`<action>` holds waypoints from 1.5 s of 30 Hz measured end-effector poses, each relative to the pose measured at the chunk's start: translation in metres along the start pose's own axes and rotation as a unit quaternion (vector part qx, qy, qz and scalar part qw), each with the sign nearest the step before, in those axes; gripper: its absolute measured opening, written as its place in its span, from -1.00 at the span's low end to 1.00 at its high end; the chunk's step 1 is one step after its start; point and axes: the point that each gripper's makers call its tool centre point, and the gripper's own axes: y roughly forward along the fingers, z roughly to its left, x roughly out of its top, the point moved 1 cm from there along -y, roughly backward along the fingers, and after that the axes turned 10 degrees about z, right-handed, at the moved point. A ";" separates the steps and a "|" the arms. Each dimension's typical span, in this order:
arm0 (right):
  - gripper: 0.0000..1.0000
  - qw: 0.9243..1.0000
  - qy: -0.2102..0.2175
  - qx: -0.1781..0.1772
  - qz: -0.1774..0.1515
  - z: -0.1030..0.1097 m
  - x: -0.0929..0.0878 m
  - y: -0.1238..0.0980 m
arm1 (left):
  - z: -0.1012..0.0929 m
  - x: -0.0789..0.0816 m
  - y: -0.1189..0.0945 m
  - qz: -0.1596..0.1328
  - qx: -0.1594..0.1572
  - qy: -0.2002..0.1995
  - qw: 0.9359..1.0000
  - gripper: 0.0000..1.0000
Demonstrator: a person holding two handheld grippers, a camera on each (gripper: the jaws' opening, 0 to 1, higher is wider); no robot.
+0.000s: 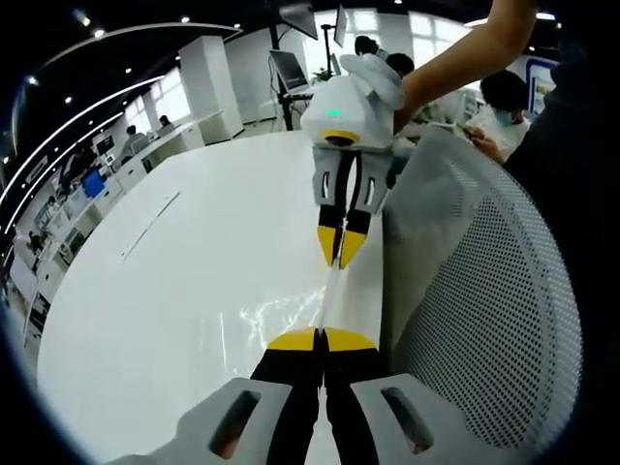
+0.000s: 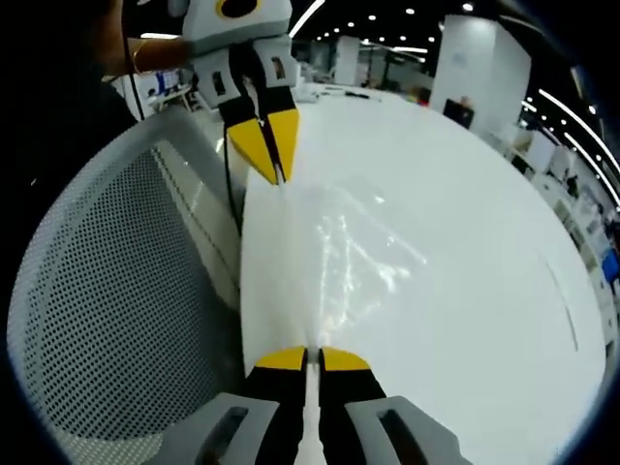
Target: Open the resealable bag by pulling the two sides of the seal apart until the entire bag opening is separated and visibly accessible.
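Left gripper (image 1: pixel 321 341), nearest: jaws pinched together on the clear resealable bag (image 2: pixel 339 252). Right gripper (image 2: pixel 312 359) likewise clamped at the opposite end. Bag stretched taut between them above the white table (image 2: pixel 465 194), beside a mesh chair back (image 2: pixel 107 291). Film looks thin, light, slippery; grip at the seal lips. Seal line hard to make out.

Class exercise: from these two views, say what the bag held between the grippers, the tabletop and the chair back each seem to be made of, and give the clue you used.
Bag: thin clear plastic film, probably; the table shows through it and its creases glint.
Tabletop: smooth white, semi-gloss, perhaps laminate; it carries soft reflections.
Chair back: grey perforated mesh, likely plastic or fabric; regular small holes.
Both the left gripper and right gripper pinch the bag.
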 end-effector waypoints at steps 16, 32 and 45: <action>-0.85 0.998 0.026 0.003 -0.053 0.007 0.026 -0.018 | -0.011 0.002 0.003 -0.010 -0.008 -0.006 1.000 -1.00; -0.89 0.999 -0.020 0.006 -0.045 0.021 0.037 -0.013 | -0.011 0.008 0.001 -0.022 -0.006 -0.002 1.000 -1.00; -1.00 0.999 -0.032 -0.012 -0.040 0.018 0.040 -0.007 | -0.006 0.010 -0.002 -0.029 -0.011 -0.027 0.999 -1.00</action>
